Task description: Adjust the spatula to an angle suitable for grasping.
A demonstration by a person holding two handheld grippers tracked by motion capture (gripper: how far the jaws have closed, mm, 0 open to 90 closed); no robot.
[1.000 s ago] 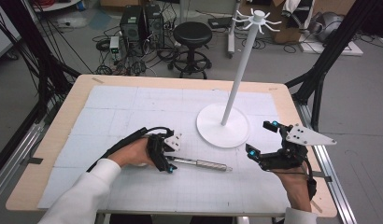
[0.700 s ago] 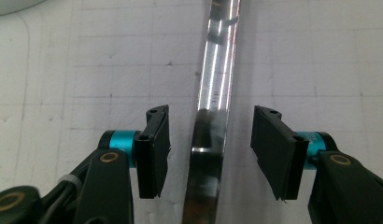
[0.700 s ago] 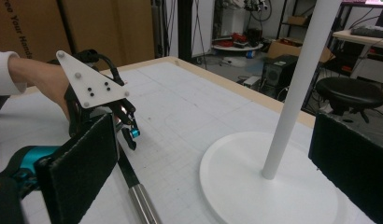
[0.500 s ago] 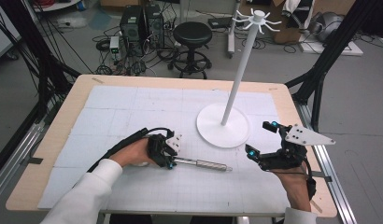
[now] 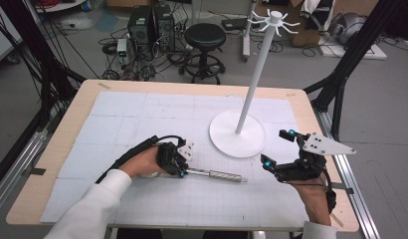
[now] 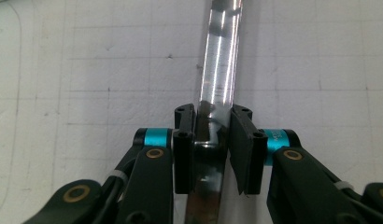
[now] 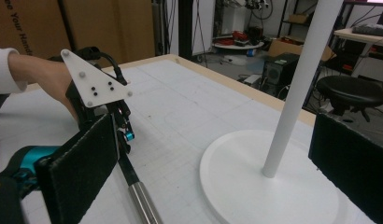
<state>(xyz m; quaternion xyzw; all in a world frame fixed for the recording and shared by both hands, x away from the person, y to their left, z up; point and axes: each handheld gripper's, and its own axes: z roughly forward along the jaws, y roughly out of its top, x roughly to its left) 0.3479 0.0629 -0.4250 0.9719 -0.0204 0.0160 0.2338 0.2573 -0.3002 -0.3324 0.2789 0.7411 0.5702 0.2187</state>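
High view looks down on a pale tabletop (image 5: 142, 107) covered by a white gridded mat, with the person's forearms entering from the near edge. The left tool (image 5: 182, 172) lies low on the mat at the near left, clamped on the dark end of a metal rod (image 5: 214, 175) that stretches rightward along the surface; the hand (image 5: 142, 162) behind it hides much of the tool's body. In the left gripper view the two jaws press against either side of the rod (image 6: 220, 70), whose shiny shaft runs up and out of the top of the picture, so its far end is cut off there. The left tool (image 6: 212, 135) is narrow, closed on the rod.

The right tool (image 5: 277, 148) hovers at the near right, just beside the round base of a white stand (image 5: 238, 134), its jaws spread wide and gripping nothing. The grey three-cornered plate covers part of it from above. In the right gripper view the two black pads (image 7: 82, 168) sit at the left and right edges, partly cropped, with the stand (image 7: 273, 182) between them; its pole leaves the top of the picture. The left tool (image 7: 125, 140) and rod (image 7: 143, 200) show farther off, the rod cut off at the bottom edge
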